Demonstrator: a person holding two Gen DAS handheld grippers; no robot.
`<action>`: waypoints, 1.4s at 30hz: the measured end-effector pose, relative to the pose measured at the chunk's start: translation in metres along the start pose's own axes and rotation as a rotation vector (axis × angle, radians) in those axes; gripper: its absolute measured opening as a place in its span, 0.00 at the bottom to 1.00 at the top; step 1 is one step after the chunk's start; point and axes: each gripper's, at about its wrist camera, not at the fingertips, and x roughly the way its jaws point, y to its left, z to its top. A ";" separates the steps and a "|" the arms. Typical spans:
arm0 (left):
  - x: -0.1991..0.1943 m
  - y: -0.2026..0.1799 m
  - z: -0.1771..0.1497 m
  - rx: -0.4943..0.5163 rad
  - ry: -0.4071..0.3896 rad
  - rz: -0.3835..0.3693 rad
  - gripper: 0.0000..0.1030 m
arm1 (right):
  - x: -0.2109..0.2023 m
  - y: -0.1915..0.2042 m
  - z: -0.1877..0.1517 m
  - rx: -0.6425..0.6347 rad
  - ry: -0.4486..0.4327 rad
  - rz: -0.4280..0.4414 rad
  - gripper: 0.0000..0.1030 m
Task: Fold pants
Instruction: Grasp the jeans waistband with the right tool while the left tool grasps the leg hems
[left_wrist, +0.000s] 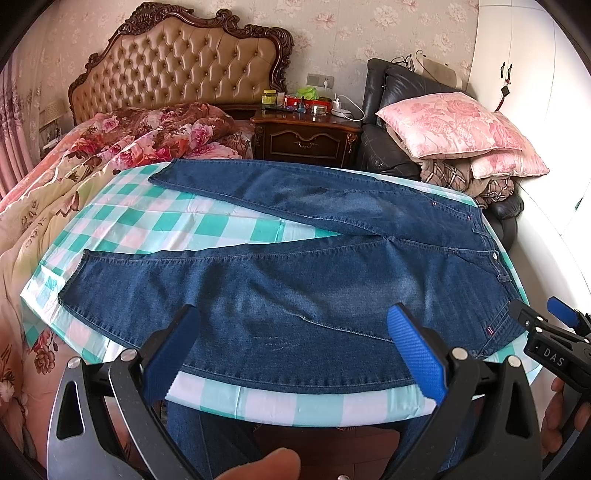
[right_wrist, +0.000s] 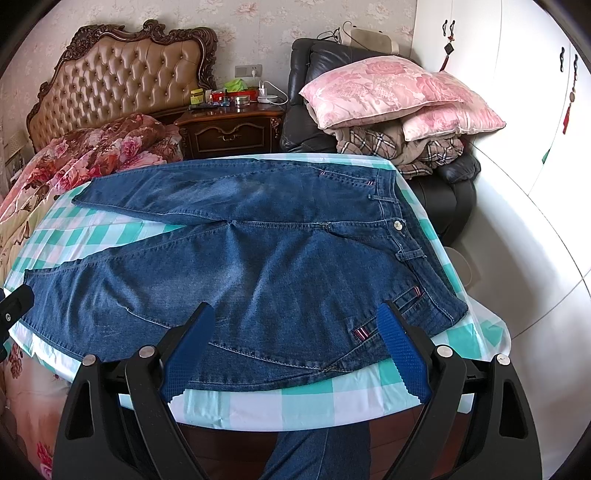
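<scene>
Bed (left_wrist: 44, 192) sits at far left, just beside the table (left_wrist: 155, 218), so the hem end has no spare room past the cloth edge. Jeans (left_wrist: 295, 280) lie flat and unfolded on the table, front up, hems left, waist right. Legs are splayed in a V, crotch near the middle, checked cloth showing between them. Likely spread this way so both legs are reachable and one can be laid over the other first.

Left gripper (left_wrist: 295, 347) hovers above the near leg, around the knee to thigh stretch, jaws spread wide, nothing between the pads. It points down at the near edge, probably lined up to pinch the outer seam.

Right gripper (right_wrist: 293, 345) hovers over the near hip and pocket area by the waistband, jaws spread too, empty. Its tip also shows at the right edge of the left view. The two sit side by side along the same near edge, which suits lifting that leg evenly.

No fold made yet. Chair with pillows (right_wrist: 391, 92) stands past the waist end, clear of the work.
</scene>
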 end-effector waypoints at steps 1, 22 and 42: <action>0.000 0.000 0.000 0.000 0.001 0.001 0.98 | 0.001 -0.001 -0.002 0.005 0.004 0.006 0.84; 0.092 0.038 0.003 -0.090 0.085 -0.028 0.98 | 0.299 -0.227 0.202 0.271 0.247 0.003 0.72; 0.147 0.082 0.043 -0.126 0.100 0.071 0.98 | 0.347 -0.190 0.240 0.043 0.177 0.007 0.15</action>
